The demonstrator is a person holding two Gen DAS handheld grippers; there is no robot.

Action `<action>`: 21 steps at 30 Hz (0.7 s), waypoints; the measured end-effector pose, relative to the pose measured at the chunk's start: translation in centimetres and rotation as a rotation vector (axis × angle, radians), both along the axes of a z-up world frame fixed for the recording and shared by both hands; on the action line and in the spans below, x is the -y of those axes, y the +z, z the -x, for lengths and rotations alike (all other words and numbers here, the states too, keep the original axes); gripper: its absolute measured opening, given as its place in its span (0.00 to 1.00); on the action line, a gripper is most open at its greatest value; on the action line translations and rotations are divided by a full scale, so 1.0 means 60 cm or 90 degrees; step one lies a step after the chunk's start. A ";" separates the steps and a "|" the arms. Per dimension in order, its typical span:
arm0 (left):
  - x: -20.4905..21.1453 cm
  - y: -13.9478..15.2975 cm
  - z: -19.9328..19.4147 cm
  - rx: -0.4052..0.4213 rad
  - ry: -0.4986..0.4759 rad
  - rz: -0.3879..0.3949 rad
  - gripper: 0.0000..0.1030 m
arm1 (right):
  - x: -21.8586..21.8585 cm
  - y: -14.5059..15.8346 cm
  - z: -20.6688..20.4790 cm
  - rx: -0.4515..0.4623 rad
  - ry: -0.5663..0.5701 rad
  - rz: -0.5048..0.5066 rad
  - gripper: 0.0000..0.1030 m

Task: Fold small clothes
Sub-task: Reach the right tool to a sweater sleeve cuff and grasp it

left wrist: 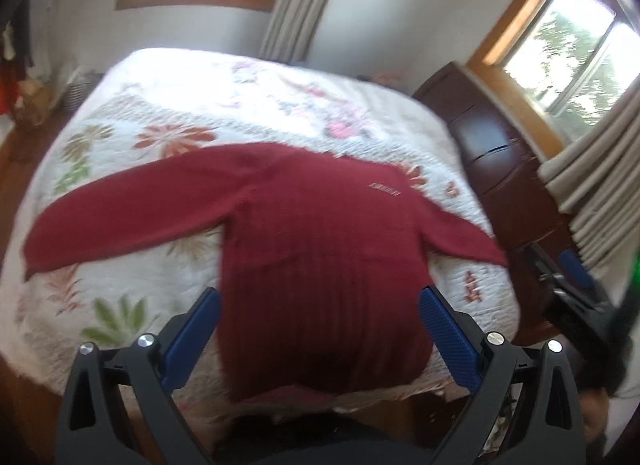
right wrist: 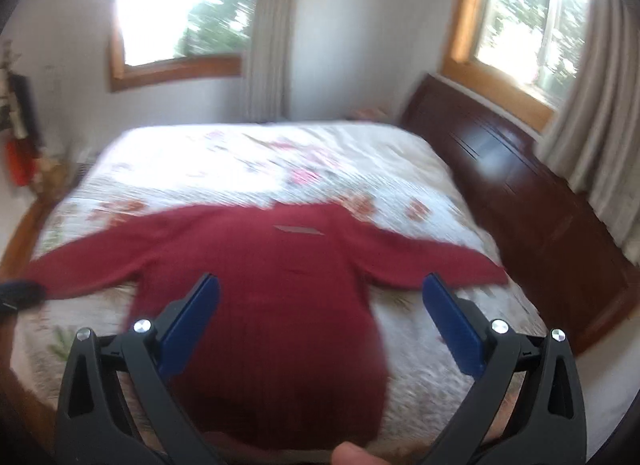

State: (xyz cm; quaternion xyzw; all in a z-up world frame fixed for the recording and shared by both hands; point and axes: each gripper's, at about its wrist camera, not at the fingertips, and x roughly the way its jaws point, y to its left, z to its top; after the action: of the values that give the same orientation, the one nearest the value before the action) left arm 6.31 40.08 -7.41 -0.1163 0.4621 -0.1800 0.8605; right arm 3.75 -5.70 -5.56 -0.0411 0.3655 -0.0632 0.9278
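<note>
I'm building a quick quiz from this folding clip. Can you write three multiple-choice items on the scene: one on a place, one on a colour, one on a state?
1. Where does the sweater lie?
A. On the floor
B. On the floral quilt
C. On the dark wooden dresser

2. What colour is the sweater?
A. Dark red
B. Navy
C. Grey

3. How do the left gripper and right gripper stand?
A. Both shut on a sleeve
B. One open, one shut
C. Both open, holding nothing

Answers: 1 B, the sweater is spread flat on the quilt with its sleeves out to the sides; 2 A, the knit is dark red in both views; 3 C, each gripper's blue pads stand wide apart above the cloth.
</note>
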 end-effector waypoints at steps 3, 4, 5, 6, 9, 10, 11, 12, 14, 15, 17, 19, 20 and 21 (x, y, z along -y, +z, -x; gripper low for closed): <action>0.031 -0.003 -0.013 0.055 -0.018 -0.022 0.96 | 0.108 -0.028 -0.023 -0.015 -0.073 -0.065 0.98; 0.042 -0.005 -0.019 0.059 -0.022 -0.035 0.96 | 0.153 -0.039 -0.030 -0.018 -0.097 -0.113 0.98; 0.055 -0.012 -0.030 0.049 -0.024 -0.051 0.96 | 0.198 -0.050 -0.037 -0.021 -0.121 -0.164 0.97; 0.066 -0.018 -0.040 0.032 -0.021 -0.057 0.96 | 0.238 -0.062 -0.043 -0.024 -0.146 -0.204 0.97; 0.087 -0.034 -0.060 -0.012 0.004 -0.047 0.96 | 0.399 -0.122 -0.066 -0.044 -0.246 -0.342 0.97; 0.093 -0.035 -0.061 -0.016 0.009 -0.047 0.96 | 0.439 -0.142 -0.072 -0.047 -0.268 -0.371 0.97; 0.107 -0.033 -0.062 -0.012 0.014 -0.050 0.96 | 0.470 -0.156 -0.078 -0.050 -0.285 -0.387 0.93; 0.112 -0.033 -0.061 -0.010 0.016 -0.052 0.96 | 0.505 -0.173 -0.085 -0.055 -0.300 -0.404 0.90; 0.131 -0.031 -0.060 -0.009 0.023 -0.050 0.96 | 0.584 -0.217 -0.099 -0.066 -0.332 -0.467 0.69; 0.138 -0.030 -0.062 -0.010 0.027 -0.046 0.96 | 0.608 -0.232 -0.099 -0.070 -0.345 -0.497 0.67; 0.157 -0.026 -0.067 -0.013 0.033 -0.036 0.96 | 0.671 -0.276 -0.110 -0.061 -0.365 -0.582 0.67; 0.173 -0.025 -0.075 -0.024 0.038 -0.033 0.96 | 0.731 -0.316 -0.118 -0.033 -0.386 -0.664 0.66; 0.182 -0.026 -0.079 -0.035 0.043 -0.029 0.96 | 0.765 -0.340 -0.122 -0.017 -0.407 -0.704 0.64; 0.189 -0.026 -0.083 -0.046 0.046 -0.025 0.96 | 0.792 -0.361 -0.126 -0.003 -0.426 -0.736 0.61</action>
State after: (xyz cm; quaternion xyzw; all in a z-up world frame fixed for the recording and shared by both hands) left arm 11.29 28.76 -8.98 -0.1227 0.4915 -0.1352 0.8515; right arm 11.29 -53.21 -27.25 0.5782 0.3353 -0.1412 0.7303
